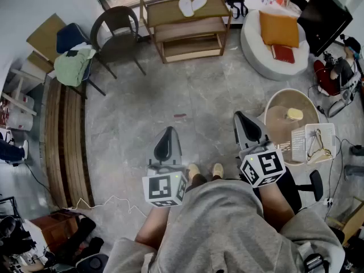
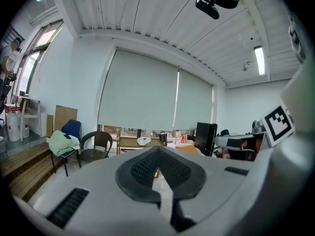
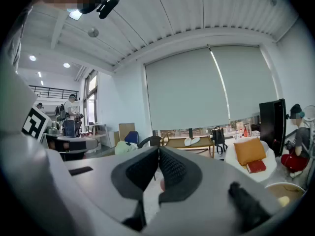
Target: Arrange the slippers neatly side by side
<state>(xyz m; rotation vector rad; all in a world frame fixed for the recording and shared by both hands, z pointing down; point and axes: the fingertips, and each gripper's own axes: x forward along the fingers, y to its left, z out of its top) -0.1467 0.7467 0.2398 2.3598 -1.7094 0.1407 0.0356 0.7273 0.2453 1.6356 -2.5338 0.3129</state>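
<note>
We holding both grippers out level over grey stone floor (image 1: pixel 199 95). Left gripper (image 2: pixel 158 149) jaws pressing together, gripping nothing. Right gripper (image 3: pixel 158 149) jaws likewise meeting, empty. Pair of white flat slippers (image 1: pixel 192 4) lying in V on top shelf of low wooden rack (image 1: pixel 159 11), well apart from us. Dark round-backed chair (image 1: pixel 116 30) standing beside rack.
</note>
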